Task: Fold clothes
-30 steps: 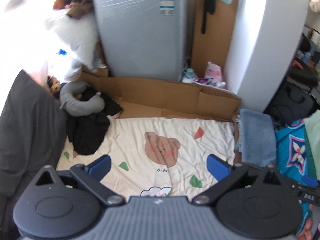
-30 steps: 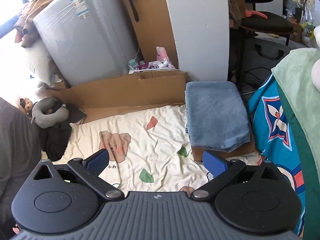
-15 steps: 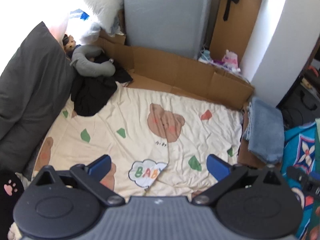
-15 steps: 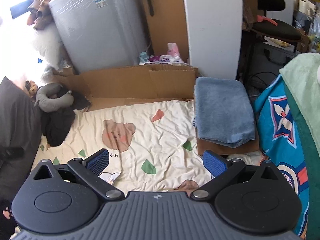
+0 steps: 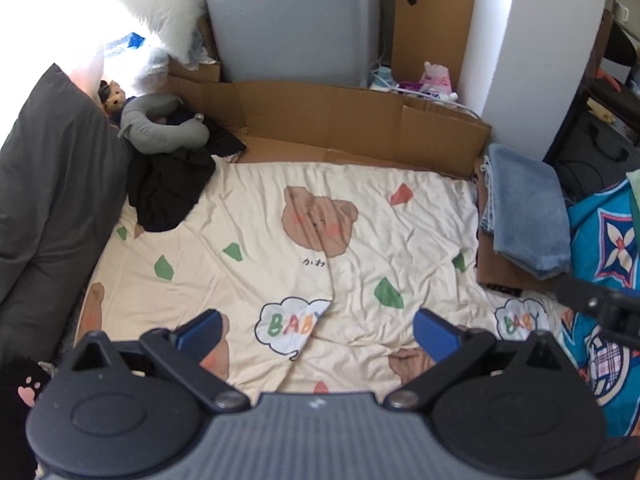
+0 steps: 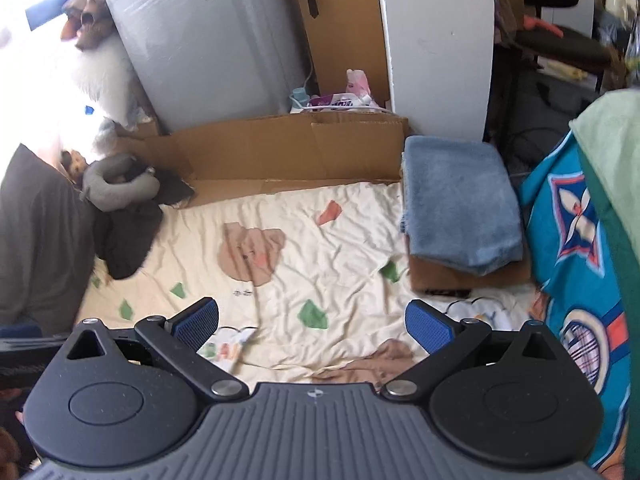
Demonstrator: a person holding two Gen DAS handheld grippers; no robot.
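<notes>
A black crumpled garment lies at the far left of the cream bear-print sheet, under a grey neck pillow. The garment also shows in the right wrist view. A folded blue towel-like cloth sits on cardboard at the right; it also shows in the right wrist view. My left gripper is open and empty above the sheet's near edge. My right gripper is open and empty above the sheet, to the right of the left one.
A dark grey pillow lines the left side. A cardboard wall and a grey wrapped appliance stand behind the sheet. A white pillar stands at the back right. A teal patterned blanket lies at the right.
Both grippers have pulled back and tilted down, so more of the sheet's near part shows, including the "BABY" cloud. Both stay open and empty.
</notes>
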